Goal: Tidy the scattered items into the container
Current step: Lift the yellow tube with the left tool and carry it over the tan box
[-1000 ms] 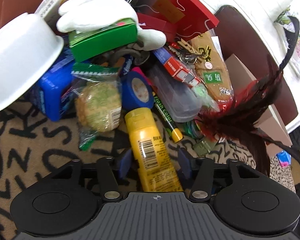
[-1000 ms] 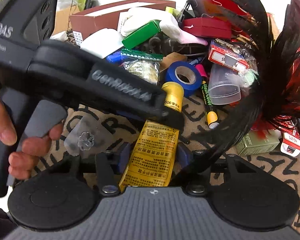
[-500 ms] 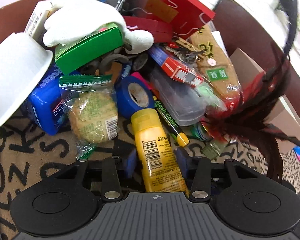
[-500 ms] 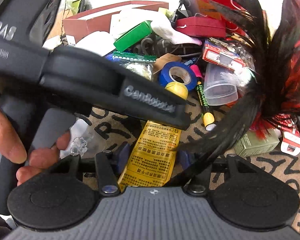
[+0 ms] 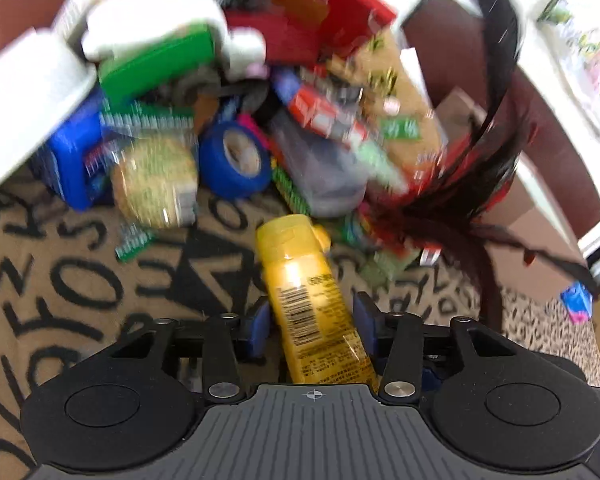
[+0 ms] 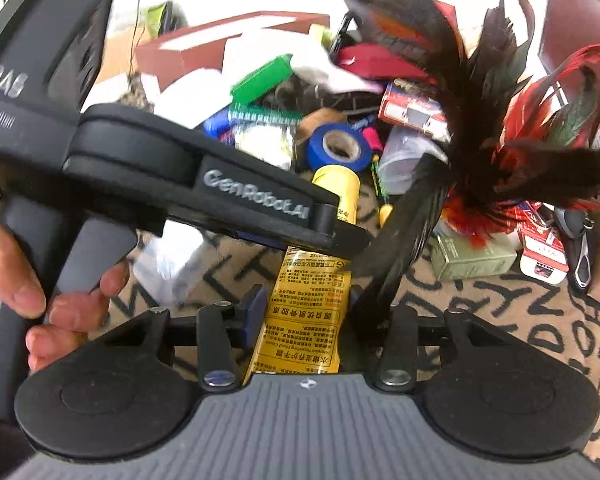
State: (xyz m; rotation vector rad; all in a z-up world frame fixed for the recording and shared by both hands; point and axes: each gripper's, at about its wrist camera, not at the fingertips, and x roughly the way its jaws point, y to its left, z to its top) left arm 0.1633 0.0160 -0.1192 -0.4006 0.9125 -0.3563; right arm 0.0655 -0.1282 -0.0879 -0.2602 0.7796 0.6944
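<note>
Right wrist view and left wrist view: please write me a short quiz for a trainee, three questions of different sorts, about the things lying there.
1. True or false: the blue tape roll lies just beyond the cap end of the yellow tube.
2. The box under the white glove is: A green; B black; C orange.
3. What is printed on the tan cloth under the clutter?

Key: 1 true. 2 A. 3 black letters.

Letter-print cloth (image 5: 80, 288) carries clutter: blue tape roll (image 5: 236, 160), yellow tube (image 5: 308, 300).
</note>
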